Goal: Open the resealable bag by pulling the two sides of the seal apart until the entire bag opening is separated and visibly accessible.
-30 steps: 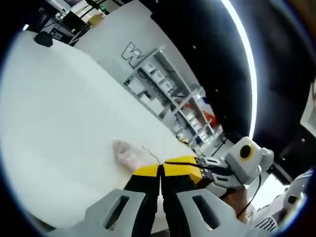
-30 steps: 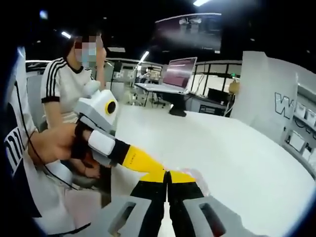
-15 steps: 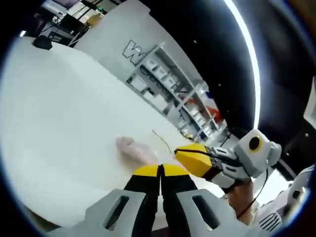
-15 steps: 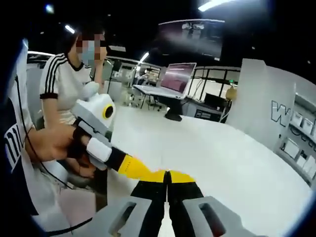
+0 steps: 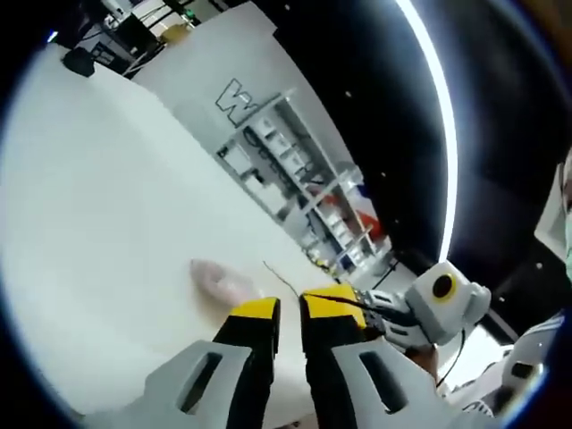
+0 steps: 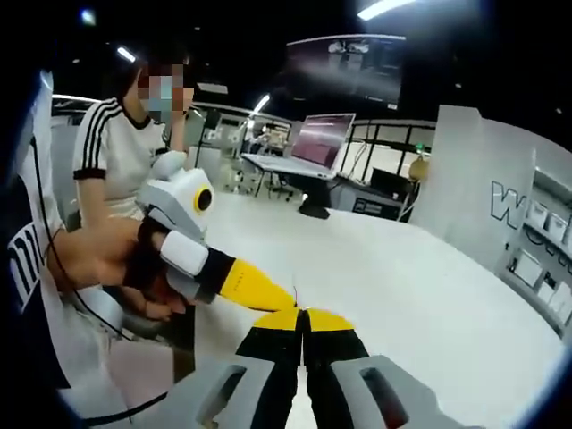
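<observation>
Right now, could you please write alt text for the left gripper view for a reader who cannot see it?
The left tongs, yellow-tipped, stand slightly parted above a white table, with a small clear resealable bag lying just beyond them. The right tongs come in from the right beside the bag, and shelving stands past the table's far edge.

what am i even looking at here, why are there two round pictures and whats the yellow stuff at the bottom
These are two fisheye cameras, each riding on a hand-held two-jaw tool that a person works, one per hand; there is no robot arm. The yellow tips at the bottom are each tool's own jaws. In the left gripper view, the left gripper has a small gap between its jaws, and the other tool comes in from the right. In the right gripper view, the right gripper is closed, and what it pinches can't be seen. A clear resealable bag holding something pinkish lies on the white table, just beyond the left tips. Shelves stand behind.
</observation>
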`<state>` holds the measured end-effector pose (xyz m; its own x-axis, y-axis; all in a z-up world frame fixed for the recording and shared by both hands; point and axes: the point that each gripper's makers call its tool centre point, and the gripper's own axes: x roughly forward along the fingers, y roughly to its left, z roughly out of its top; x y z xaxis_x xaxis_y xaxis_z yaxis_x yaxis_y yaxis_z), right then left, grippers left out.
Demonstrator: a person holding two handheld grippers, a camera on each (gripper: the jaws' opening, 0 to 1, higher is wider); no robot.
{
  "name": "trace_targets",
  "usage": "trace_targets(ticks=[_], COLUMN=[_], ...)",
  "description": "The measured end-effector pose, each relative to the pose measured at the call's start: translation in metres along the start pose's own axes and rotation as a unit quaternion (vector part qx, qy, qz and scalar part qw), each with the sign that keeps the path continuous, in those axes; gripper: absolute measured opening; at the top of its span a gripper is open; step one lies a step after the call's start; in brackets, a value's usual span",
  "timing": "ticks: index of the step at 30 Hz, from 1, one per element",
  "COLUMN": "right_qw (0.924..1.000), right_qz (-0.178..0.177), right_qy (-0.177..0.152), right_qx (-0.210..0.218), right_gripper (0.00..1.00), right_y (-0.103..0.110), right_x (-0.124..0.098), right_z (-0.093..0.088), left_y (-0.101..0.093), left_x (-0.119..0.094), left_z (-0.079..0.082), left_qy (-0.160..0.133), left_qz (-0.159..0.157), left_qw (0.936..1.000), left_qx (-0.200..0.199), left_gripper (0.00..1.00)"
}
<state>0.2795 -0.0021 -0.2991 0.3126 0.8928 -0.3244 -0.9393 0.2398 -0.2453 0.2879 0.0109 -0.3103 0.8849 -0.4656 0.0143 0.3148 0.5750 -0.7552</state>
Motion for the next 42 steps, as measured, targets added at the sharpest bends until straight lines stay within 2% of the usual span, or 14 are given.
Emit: trace_targets(ticks=[12, 17, 29, 33, 42], right_qw=[1.0, 1.0, 0.9996, 0.9995, 0.9991], right_qz=[0.002, 0.002, 0.018, 0.023, 0.039], right_qy=[-0.001, -0.004, -0.002, 0.003, 0.011], right_qx=[0.001, 0.002, 0.023, 0.023, 0.011], right_gripper=[0.0, 0.0, 0.0, 0.0, 0.0], right_y=[0.0, 0.0, 0.004, 0.006, 0.01], right_x=[0.0, -0.001, -0.001, -0.001, 0.001], right_z=[0.0, 0.001, -0.003, -0.004, -0.006], left_y=[-0.002, -0.002, -0.007, -0.006, 0.006], left_x=[0.003, 0.003, 0.002, 0.001, -0.005], left_z=[-0.002, -0.008, -0.009, -0.009, -0.005], left_qy=[-0.002, 0.006, 0.007, 0.01, 0.009], left_qz=[0.002, 0.002, -0.009, 0.003, 0.027], left_qw=[0.9998, 0.9998, 0.9999, 0.9998, 0.9987], left_qx=[-0.019, -0.02, -0.012, 0.018, 0.044], left_gripper=[0.11, 0.08, 0.01, 0.01, 0.0])
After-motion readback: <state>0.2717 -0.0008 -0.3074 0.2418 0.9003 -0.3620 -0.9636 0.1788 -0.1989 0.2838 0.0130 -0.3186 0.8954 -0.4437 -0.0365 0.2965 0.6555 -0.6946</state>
